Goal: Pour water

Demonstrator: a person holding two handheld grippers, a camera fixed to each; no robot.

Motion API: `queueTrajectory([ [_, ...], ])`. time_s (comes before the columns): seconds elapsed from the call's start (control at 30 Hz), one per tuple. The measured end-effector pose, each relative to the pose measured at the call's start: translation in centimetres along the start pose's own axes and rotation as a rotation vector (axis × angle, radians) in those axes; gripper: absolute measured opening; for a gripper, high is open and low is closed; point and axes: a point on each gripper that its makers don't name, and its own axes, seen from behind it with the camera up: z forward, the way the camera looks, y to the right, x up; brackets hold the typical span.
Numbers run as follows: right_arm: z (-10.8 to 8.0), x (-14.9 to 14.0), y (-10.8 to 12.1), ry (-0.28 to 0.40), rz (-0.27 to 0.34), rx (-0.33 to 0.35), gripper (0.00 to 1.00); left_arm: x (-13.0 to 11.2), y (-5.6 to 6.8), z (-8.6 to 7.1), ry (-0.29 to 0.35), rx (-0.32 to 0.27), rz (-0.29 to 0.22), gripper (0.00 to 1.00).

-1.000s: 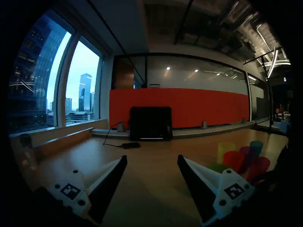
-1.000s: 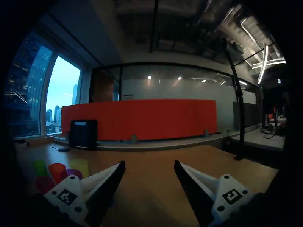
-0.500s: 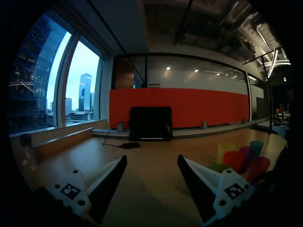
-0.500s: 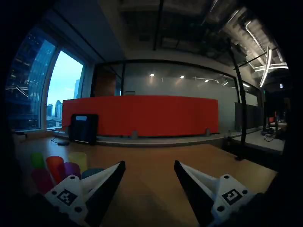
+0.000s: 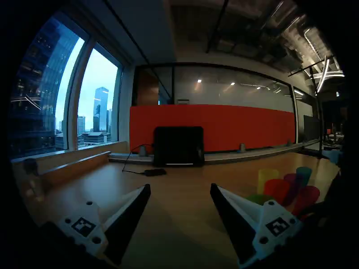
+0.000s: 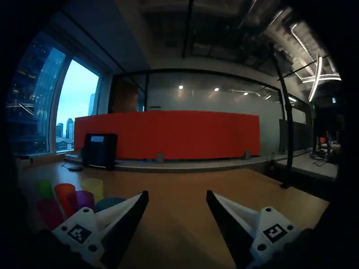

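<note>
Several coloured plastic cups stand grouped on the wooden table. In the left gripper view a yellow cup (image 5: 267, 179), a red cup (image 5: 277, 189), a purple cup (image 5: 294, 183) and a teal cup (image 5: 304, 174) sit to the right, partly behind the right finger. My left gripper (image 5: 180, 190) is open, low over the table, with nothing between its fingers. In the right gripper view the cups sit at the lower left: green (image 6: 44, 188), red (image 6: 65, 196), purple (image 6: 81, 200), yellow (image 6: 92, 189). My right gripper (image 6: 177, 196) is open and holds nothing.
A black monitor (image 5: 178, 146) stands at the table's far edge before an orange partition (image 5: 215, 126), with a cable and a small dark device (image 5: 155, 172) beside it. Tall windows (image 5: 67, 103) run along the left. A black pole (image 6: 287, 148) rises at the table's far right.
The right gripper has tipped slightly, so the cups stand higher and more fully in its view. The left gripper has stayed still.
</note>
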Motion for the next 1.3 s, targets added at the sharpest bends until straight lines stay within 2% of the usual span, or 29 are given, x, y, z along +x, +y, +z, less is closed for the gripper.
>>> queueTrajectory([
  [1.3,-0.01,-0.04,-0.02,-0.002,0.002,0.002,1.0,0.03,0.04,-0.01,0.0,0.0,0.0,0.99],
])
